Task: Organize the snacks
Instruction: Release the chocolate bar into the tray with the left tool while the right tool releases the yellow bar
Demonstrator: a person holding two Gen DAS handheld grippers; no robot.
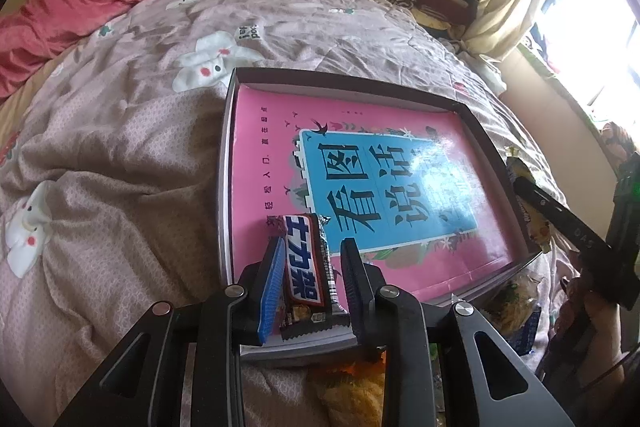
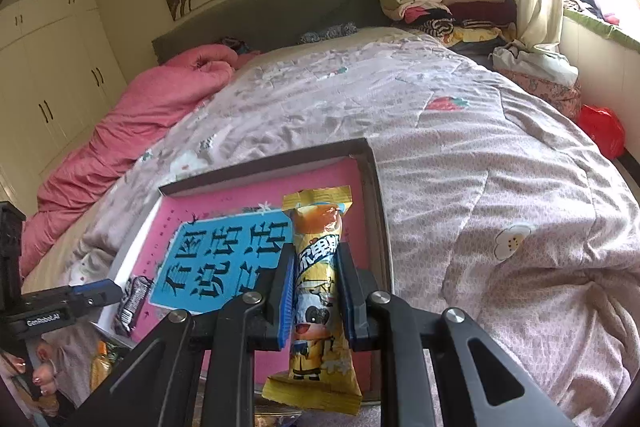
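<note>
1. The left hand-held gripper (image 1: 312,283) is clamped on a chocolate bar (image 1: 306,267) over the near edge of the shallow box (image 1: 476,119).
2. The right hand-held gripper (image 2: 314,291) grips a yellow snack packet (image 2: 316,291) above the box's pink book (image 2: 224,203).
3. The box rests on the bed (image 2: 480,155).

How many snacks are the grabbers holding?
2: a chocolate bar in the left gripper, a yellow snack stick in the right gripper. More packets lie partly hidden beside the box.
</note>
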